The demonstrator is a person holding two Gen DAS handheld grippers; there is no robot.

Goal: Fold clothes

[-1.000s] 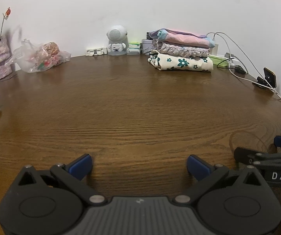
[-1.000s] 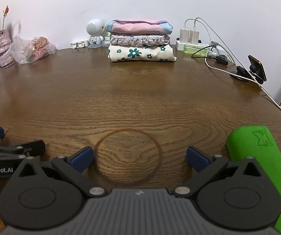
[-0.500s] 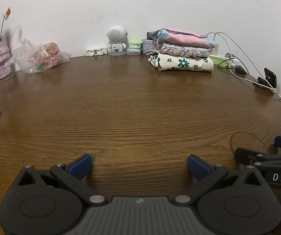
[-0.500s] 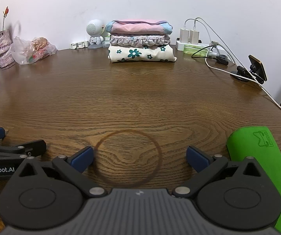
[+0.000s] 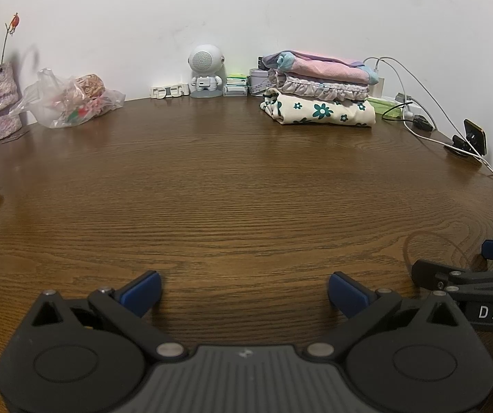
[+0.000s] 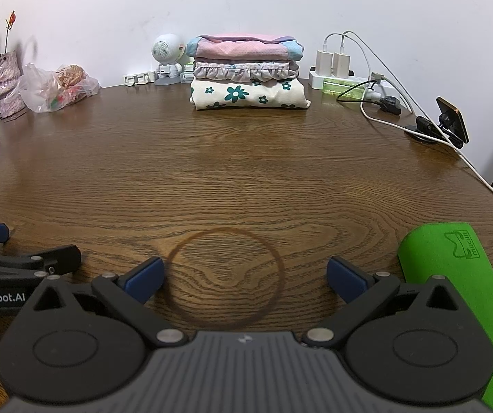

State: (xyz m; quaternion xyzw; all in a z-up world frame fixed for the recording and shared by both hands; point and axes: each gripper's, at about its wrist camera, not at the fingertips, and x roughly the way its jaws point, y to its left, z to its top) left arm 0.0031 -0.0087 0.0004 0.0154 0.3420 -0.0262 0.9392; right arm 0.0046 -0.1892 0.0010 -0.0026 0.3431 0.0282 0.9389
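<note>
**Folded stack at the far edge**

Both the left gripper [image 5: 244, 290] and right gripper [image 6: 244, 275] were held low over the bare tabletop [image 6: 246, 172], fingers spread apart and empty. The folded clothes [image 6: 248, 74] were stacked by the wall.

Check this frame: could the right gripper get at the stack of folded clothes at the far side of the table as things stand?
Probably yes. The right gripper is open and empty, and only bare table lies between it and the stack of folded clothes. The stack sits far off, so a long forward reach would be needed.
</note>
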